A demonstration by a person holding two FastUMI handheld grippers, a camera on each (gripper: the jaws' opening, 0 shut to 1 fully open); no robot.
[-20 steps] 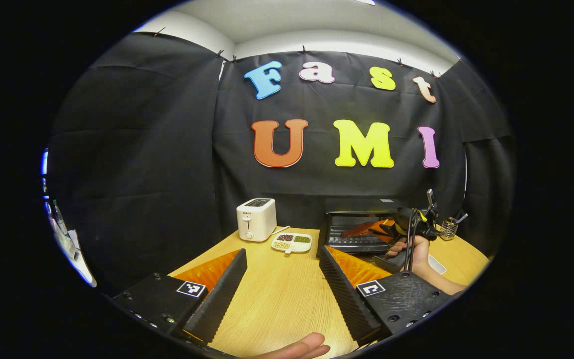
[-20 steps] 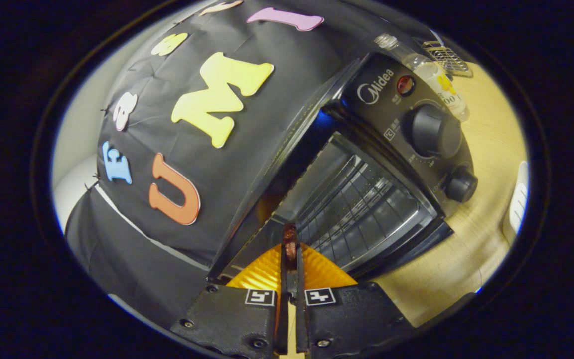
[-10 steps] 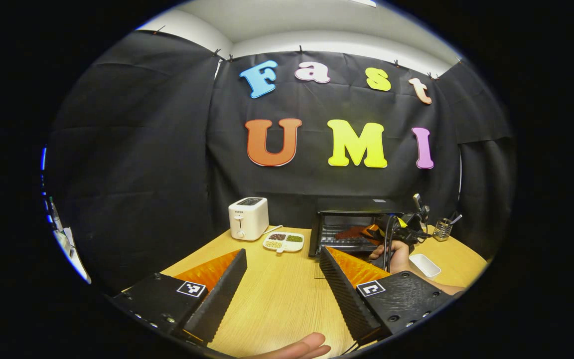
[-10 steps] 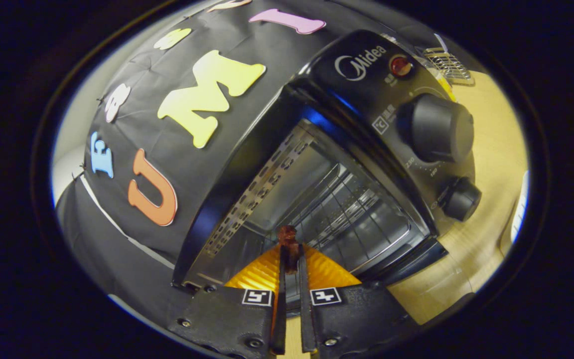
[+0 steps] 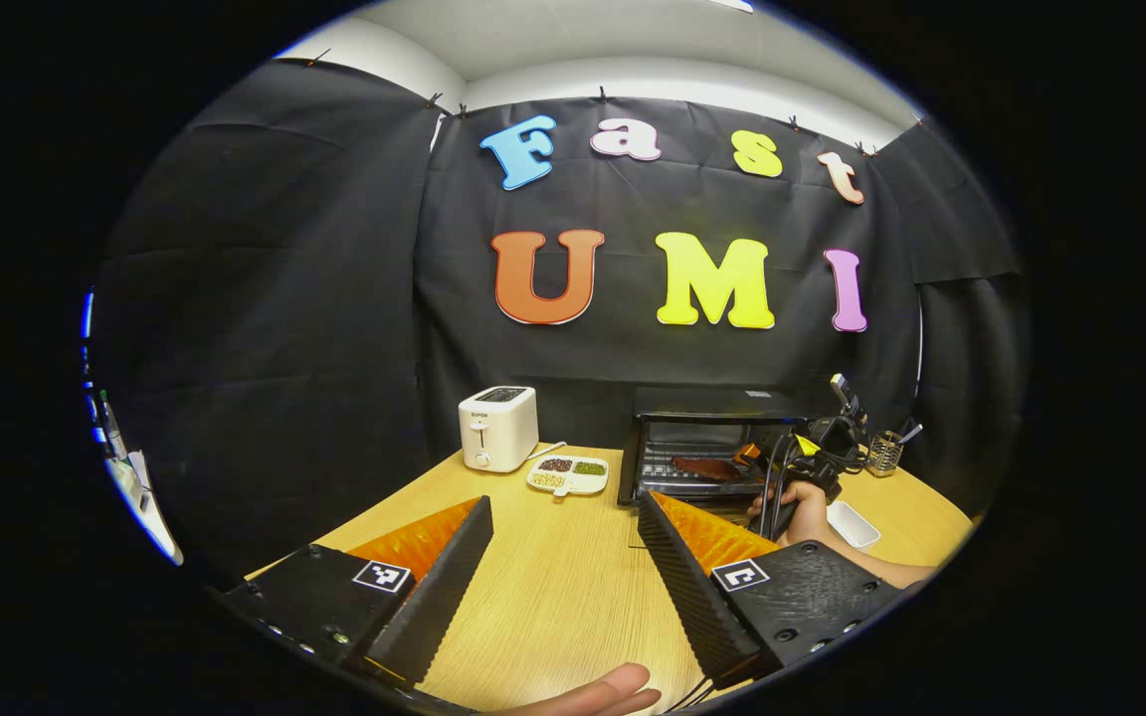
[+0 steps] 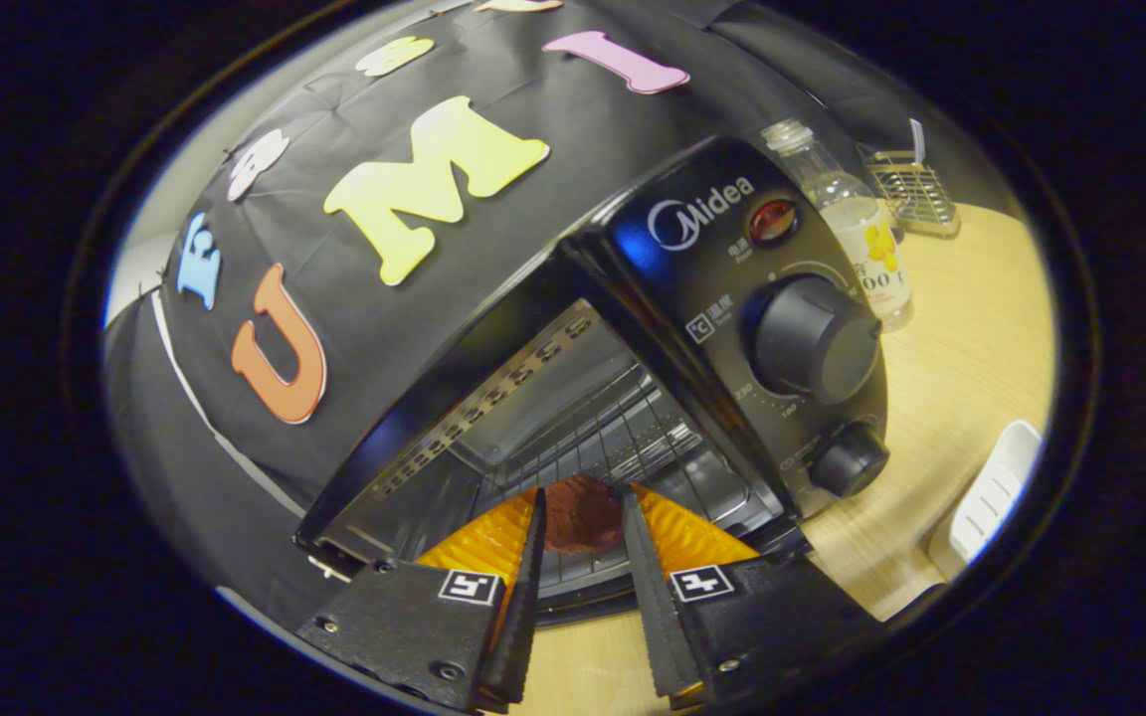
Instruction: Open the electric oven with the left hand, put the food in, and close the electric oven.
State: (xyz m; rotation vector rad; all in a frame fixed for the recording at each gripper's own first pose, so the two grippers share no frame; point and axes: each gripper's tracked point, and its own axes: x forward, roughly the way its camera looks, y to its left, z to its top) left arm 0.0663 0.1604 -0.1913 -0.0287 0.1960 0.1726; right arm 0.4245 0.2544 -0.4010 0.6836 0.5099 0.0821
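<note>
We see a booth walled with black cloth [image 5: 285,298] pinned along its top edge, beneath a white wall band [image 5: 653,80] and a pale ceiling [image 5: 583,30]. A light wooden table [image 5: 553,587] fills the foreground, its far edge meeting the cloth. Lighting is even across the tabletop.

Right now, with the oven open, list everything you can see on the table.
electric oven: one, black, door open, back right of table
food: one, reddish-brown, on the oven rack
toaster: one, white, back left
divided dish: one, white, beside toaster
bottle: one, clear, right of oven
wire holder: one, metal, far right
white tray: one, right
table: one, light wood
left gripper: open
right gripper: open, at oven mouth
</note>
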